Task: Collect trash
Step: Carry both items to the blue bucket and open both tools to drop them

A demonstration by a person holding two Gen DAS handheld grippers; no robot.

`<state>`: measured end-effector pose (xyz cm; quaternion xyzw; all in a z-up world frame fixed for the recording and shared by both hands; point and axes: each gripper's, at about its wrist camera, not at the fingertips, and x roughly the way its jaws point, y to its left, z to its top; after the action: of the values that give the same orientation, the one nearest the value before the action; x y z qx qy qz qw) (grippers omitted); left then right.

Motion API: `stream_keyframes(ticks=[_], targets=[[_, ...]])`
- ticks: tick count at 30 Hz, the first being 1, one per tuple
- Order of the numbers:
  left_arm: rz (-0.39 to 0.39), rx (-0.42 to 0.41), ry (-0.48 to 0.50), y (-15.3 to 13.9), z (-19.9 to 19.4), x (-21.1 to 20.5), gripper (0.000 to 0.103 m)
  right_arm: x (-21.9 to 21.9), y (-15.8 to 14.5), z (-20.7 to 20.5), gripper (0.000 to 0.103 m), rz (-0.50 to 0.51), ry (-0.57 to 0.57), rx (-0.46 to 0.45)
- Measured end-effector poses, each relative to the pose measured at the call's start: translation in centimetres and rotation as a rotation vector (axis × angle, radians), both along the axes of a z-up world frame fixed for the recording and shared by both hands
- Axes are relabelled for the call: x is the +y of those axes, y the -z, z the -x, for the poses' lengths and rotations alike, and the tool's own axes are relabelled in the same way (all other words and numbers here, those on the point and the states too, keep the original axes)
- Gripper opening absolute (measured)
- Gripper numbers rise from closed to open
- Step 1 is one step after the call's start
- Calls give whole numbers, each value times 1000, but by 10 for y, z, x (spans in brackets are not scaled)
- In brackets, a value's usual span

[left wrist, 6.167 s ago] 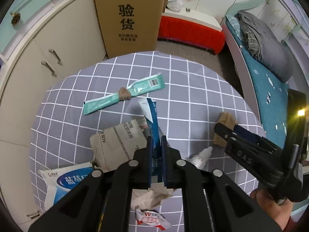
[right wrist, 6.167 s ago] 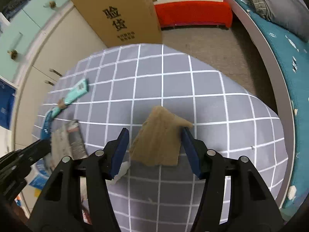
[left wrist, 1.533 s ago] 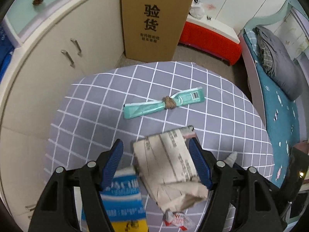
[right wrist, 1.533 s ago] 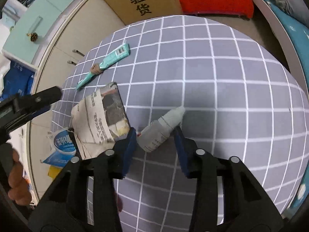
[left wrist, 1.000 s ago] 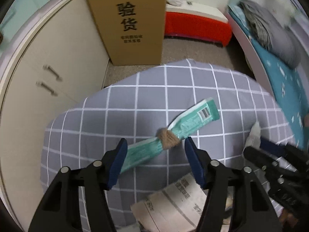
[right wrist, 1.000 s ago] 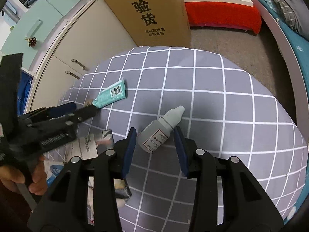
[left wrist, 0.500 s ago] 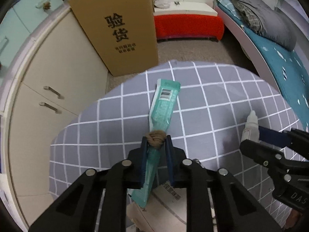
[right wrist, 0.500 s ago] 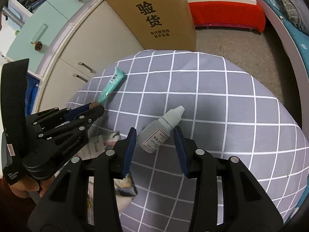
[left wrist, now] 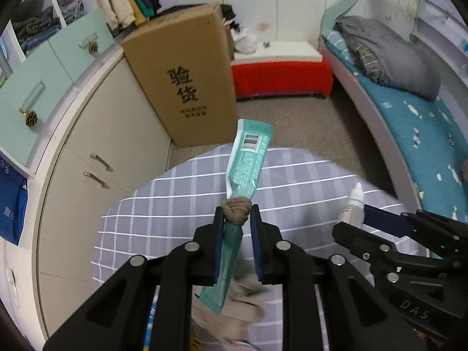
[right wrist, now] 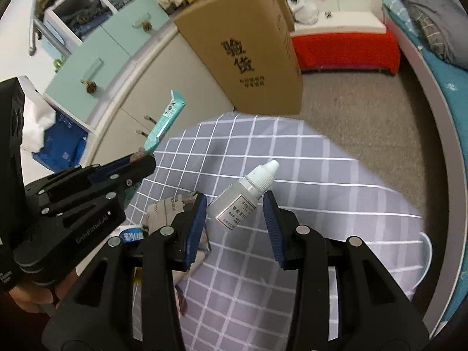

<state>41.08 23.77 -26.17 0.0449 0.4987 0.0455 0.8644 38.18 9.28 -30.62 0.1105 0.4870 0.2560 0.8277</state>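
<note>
My left gripper (left wrist: 237, 213) is shut on a long teal wrapper (left wrist: 244, 172) with a brown knot (left wrist: 236, 211) round its middle, and holds it up above the round table (left wrist: 163, 204). The wrapper also shows in the right wrist view (right wrist: 165, 121). My right gripper (right wrist: 235, 201) is shut on a small white dropper bottle (right wrist: 244, 197) and holds it above the table (right wrist: 321, 193). The bottle's tip shows in the left wrist view (left wrist: 355, 197). A crumpled newspaper wad (right wrist: 172, 204) and a blue and white packet (right wrist: 130, 235) lie on the table below.
A tall cardboard box (left wrist: 187, 87) stands on the floor behind the table, beside cream cabinets (left wrist: 96, 146). A red bench (left wrist: 280, 79) and a bed (left wrist: 409, 108) are at the back right. A blue bag (right wrist: 63, 143) sits on the floor at left.
My left gripper has lifted the teal wrapper off the table and tilted up. My right gripper has lifted the dropper bottle higher above the table.
</note>
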Motion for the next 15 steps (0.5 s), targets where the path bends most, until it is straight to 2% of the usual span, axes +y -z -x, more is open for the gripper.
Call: stream_keyframes(ticks=[5, 9, 15], targets=[[20, -53, 45, -35, 23, -74, 17, -69, -34, 30, 39, -11, 48, -57], [48, -84, 108, -56, 43, -150, 17, -136, -57, 58, 39, -10, 109, -103], [93, -102, 221, -69, 68, -257, 17, -235, -78, 98, 39, 14, 231, -149]])
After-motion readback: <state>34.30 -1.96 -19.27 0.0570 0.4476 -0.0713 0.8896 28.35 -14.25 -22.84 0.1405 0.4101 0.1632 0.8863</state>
